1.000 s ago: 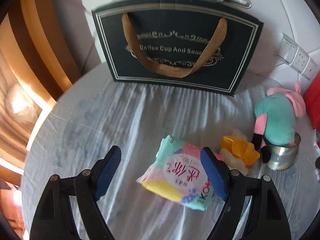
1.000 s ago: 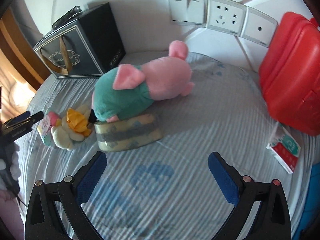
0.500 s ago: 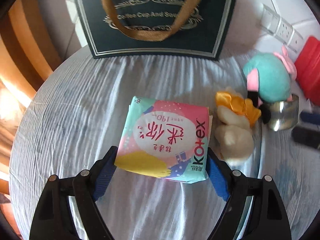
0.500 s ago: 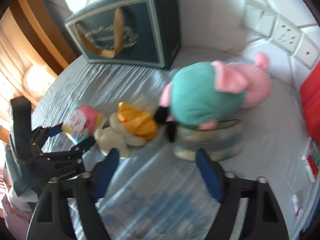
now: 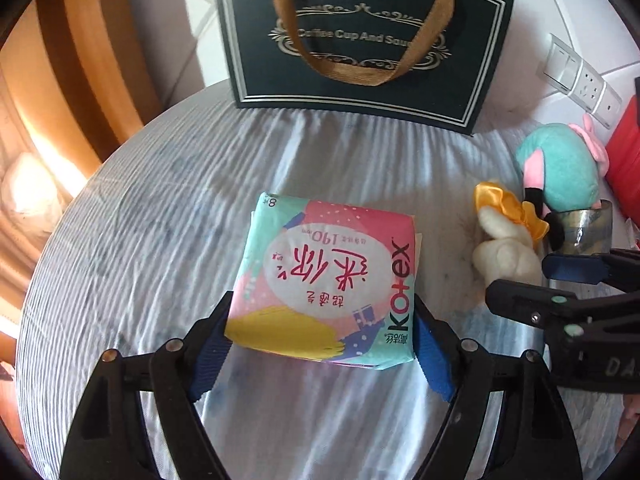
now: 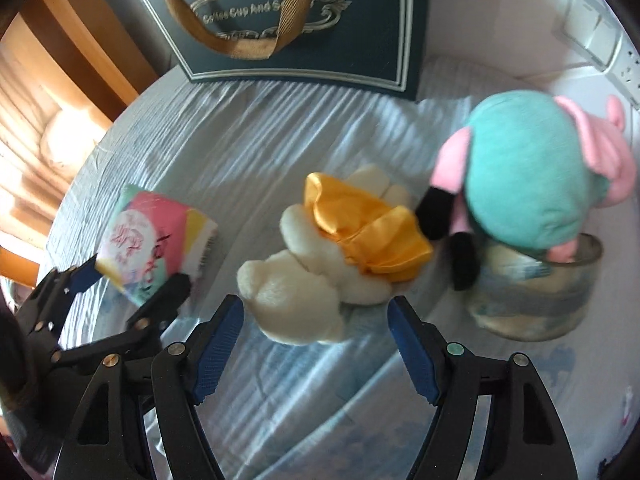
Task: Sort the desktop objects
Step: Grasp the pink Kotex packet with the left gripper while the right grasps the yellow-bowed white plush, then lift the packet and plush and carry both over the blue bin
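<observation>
A colourful Kotex pad pack (image 5: 328,280) sits between the blue pads of my left gripper (image 5: 320,320), which press on both its sides as the jaws close. From the right wrist view the pack (image 6: 152,240) looks tilted and raised in that gripper (image 6: 136,280). A white plush toy with a yellow bow (image 6: 312,288) lies on the striped cloth. My right gripper (image 6: 316,308) hovers open over its near end, pads apart from it. In the left wrist view that gripper (image 5: 532,280) is beside the toy (image 5: 504,256).
A teal and pink plush (image 6: 532,176) rests on a shiny round tin (image 6: 536,304) to the right. A dark gift bag (image 5: 360,40) stands at the back against the wall. A red case (image 5: 624,160) and wall sockets (image 5: 580,80) are at the far right.
My left gripper came down around the pad pack and took hold of it. The right gripper swung left from the teal plush to the white plush, and its jaws narrowed.
</observation>
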Demonstrator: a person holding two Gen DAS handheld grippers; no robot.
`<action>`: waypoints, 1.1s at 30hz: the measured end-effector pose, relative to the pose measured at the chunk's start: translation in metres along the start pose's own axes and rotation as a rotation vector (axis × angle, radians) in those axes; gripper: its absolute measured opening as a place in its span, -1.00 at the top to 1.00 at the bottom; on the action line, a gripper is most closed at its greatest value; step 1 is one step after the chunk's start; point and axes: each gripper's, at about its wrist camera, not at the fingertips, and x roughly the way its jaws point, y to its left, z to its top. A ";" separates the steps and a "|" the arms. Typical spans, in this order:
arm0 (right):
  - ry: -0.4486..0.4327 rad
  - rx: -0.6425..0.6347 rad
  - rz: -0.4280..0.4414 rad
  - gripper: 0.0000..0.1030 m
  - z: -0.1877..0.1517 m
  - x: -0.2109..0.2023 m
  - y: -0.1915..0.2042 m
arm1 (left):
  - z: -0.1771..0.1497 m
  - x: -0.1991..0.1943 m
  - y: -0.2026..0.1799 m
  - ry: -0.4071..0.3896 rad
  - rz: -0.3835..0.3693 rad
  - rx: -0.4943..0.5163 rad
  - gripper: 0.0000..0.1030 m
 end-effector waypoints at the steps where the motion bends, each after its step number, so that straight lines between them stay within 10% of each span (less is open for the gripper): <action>1: 0.004 0.000 0.000 -0.47 0.001 0.003 0.001 | -0.002 -0.001 0.001 -0.002 -0.002 -0.005 -0.57; 8: -0.001 -0.051 -0.046 0.15 -0.001 0.011 0.008 | -0.011 -0.006 0.001 -0.003 -0.005 -0.031 -0.56; 20: -0.156 -0.088 0.010 0.23 -0.033 -0.069 0.013 | -0.040 -0.075 0.003 -0.080 0.020 -0.099 -0.54; 33: -0.318 -0.073 0.056 0.25 -0.142 -0.195 0.022 | -0.109 -0.202 -0.031 -0.181 0.007 -0.051 -0.54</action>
